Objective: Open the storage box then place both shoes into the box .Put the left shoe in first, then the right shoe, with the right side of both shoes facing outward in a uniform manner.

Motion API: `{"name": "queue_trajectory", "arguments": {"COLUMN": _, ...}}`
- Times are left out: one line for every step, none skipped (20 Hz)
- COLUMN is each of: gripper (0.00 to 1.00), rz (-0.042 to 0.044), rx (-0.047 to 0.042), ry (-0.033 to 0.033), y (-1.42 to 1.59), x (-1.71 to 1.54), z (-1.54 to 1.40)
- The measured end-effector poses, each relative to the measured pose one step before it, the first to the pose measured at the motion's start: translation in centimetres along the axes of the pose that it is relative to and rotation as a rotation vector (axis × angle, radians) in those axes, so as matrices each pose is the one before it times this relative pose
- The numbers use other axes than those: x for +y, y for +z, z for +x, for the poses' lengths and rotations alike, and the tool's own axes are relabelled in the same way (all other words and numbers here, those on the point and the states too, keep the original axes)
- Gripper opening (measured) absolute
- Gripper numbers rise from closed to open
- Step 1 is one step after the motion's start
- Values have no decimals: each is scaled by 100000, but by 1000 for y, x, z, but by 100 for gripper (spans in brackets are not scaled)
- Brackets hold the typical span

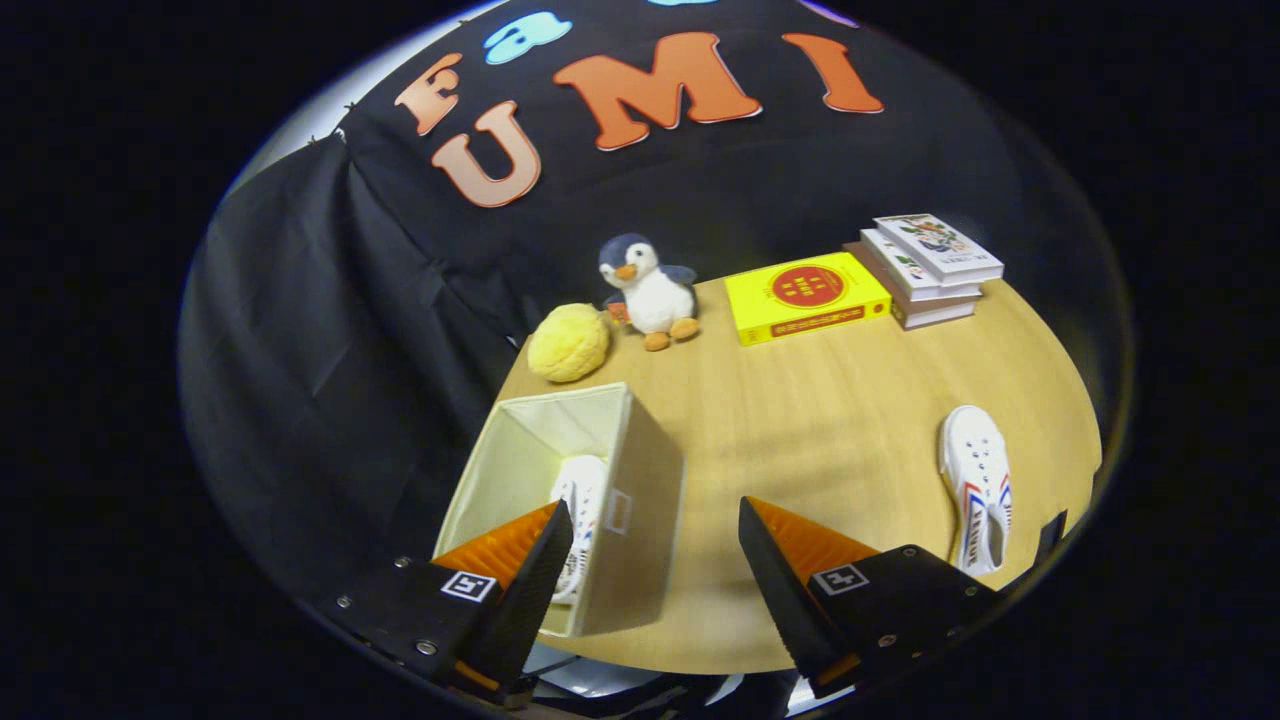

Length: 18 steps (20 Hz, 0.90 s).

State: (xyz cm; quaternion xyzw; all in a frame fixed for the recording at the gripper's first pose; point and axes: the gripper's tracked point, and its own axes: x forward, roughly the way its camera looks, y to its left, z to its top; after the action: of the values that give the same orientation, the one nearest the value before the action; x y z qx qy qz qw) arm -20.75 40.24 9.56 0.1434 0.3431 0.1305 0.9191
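Take the storage box (560,500) as your reference: it sits open on the counter (800,420), one shoe (580,520) inside it. Second shoe (975,500) lies well right of the box. Behind the box: a sponge ball (568,342), then a plush penguin (650,290), a boxed book (805,297) and a book stack (925,268) running rightward. Your tool (655,560) hangs spread, left finger over the box.

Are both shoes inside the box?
No, one white shoe sits in the open storage box, but the other shoe lies on the table, beyond the gripper with its jaws open.
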Motion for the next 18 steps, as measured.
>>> {"name": "queue_trajectory", "arguments": {"gripper": 99, "rz": 483, "rx": 23, "ry": -3585, "y": 105, "x": -2848, "z": -637}}
{"name": "queue_trajectory", "arguments": {"gripper": 99, "rz": 879, "rx": -238, "ry": -3825, "y": -15, "x": -2922, "z": -614}}
{"name": "queue_trajectory", "arguments": {"gripper": 99, "rz": 1302, "rx": -324, "ry": -3689, "y": 53, "x": -2841, "z": -369}}
{"name": "queue_trajectory", "arguments": {"gripper": 99, "rz": 1669, "rx": -328, "ry": -3587, "y": 52, "x": -2723, "z": -224}}
{"name": "queue_trajectory", "arguments": {"gripper": 99, "rz": 1887, "rx": -147, "ry": -3516, "y": 49, "x": -2712, "z": -191}}
{"name": "queue_trajectory", "arguments": {"gripper": 99, "rz": 1954, "rx": 435, "ry": -2956, "y": -158, "x": -2474, "z": -94}}
{"name": "queue_trajectory", "arguments": {"gripper": 99, "rz": 1775, "rx": 546, "ry": -2516, "y": -97, "x": -2237, "z": 13}}
{"name": "queue_trajectory", "arguments": {"gripper": 99, "rz": 1171, "rx": 390, "ry": -1978, "y": -144, "x": -2021, "z": 96}}
{"name": "queue_trajectory", "arguments": {"gripper": 99, "rz": 696, "rx": 468, "ry": -1882, "y": -95, "x": -1831, "z": 222}}
{"name": "queue_trajectory", "arguments": {"gripper": 99, "rz": 134, "rx": 414, "ry": -1733, "y": -66, "x": -1660, "z": 317}}
{"name": "queue_trajectory", "arguments": {"gripper": 99, "rz": -458, "rx": 761, "ry": -1753, "y": -158, "x": -1542, "z": 377}}
{"name": "queue_trajectory", "arguments": {"gripper": 99, "rz": -865, "rx": 1015, "ry": -1952, "y": -204, "x": -1695, "z": 769}}
{"name": "queue_trajectory", "arguments": {"gripper": 99, "rz": -877, "rx": 2057, "ry": -950, "y": -336, "x": -1329, "z": 985}}
{"name": "queue_trajectory", "arguments": {"gripper": 98, "rz": -449, "rx": 1999, "ry": -265, "y": -491, "x": -834, "z": 946}}
{"name": "queue_trajectory", "arguments": {"gripper": 98, "rz": -511, "rx": 1713, "ry": 132, "y": -420, "x": -594, "z": 820}}
{"name": "queue_trajectory", "arguments": {"gripper": 97, "rz": -809, "rx": 1850, "ry": 2, "y": -403, "x": -584, "z": 727}}
{"name": "queue_trajectory", "arguments": {"gripper": 97, "rz": -931, "rx": 2106, "ry": -65, "y": -470, "x": -407, "z": 848}}
{"name": "queue_trajectory", "arguments": {"gripper": 96, "rz": -1308, "rx": 2398, "ry": 122, "y": -522, "x": -268, "z": 792}}
